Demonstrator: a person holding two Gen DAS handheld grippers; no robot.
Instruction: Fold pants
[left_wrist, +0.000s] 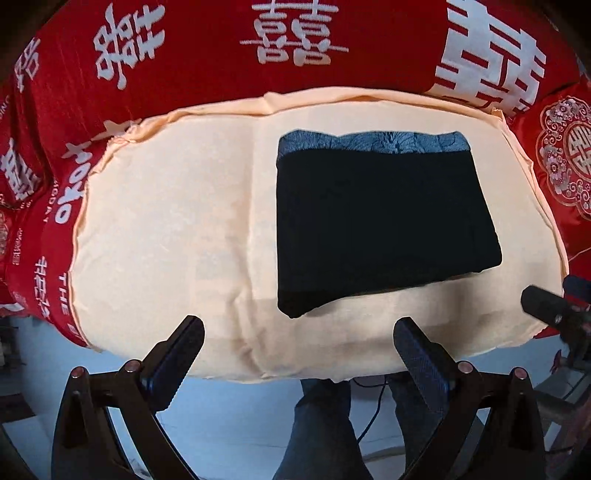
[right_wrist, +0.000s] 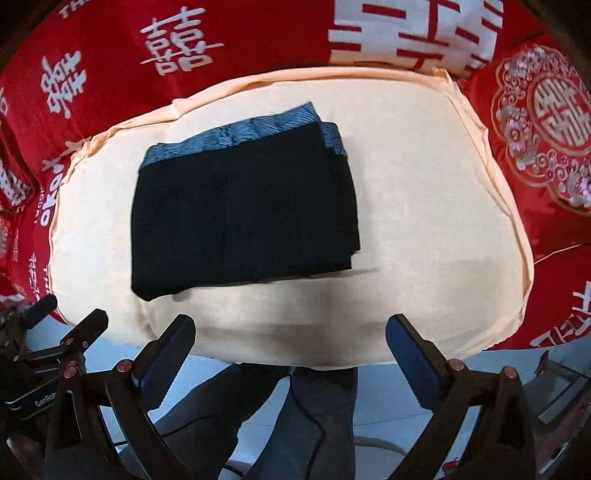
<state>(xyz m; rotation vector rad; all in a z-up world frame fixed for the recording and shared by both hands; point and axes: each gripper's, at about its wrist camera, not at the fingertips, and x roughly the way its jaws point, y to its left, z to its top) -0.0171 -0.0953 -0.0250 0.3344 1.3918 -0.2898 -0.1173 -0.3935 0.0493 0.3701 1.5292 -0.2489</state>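
The black pants (left_wrist: 384, 225) lie folded into a compact rectangle on a cream cloth (left_wrist: 166, 221), with a blue-grey patterned waistband along the far edge. They also show in the right wrist view (right_wrist: 240, 214). My left gripper (left_wrist: 299, 332) is open and empty, held back from the pants near the cloth's near edge. My right gripper (right_wrist: 290, 332) is open and empty, also short of the pants. The left gripper shows at the lower left of the right wrist view (right_wrist: 62, 328).
The cream cloth (right_wrist: 424, 203) covers a raised pad on a red bedspread (left_wrist: 221, 55) with white characters. A red embroidered cushion (right_wrist: 546, 122) lies at the right. The person's legs (right_wrist: 314, 417) and light floor are below the near edge.
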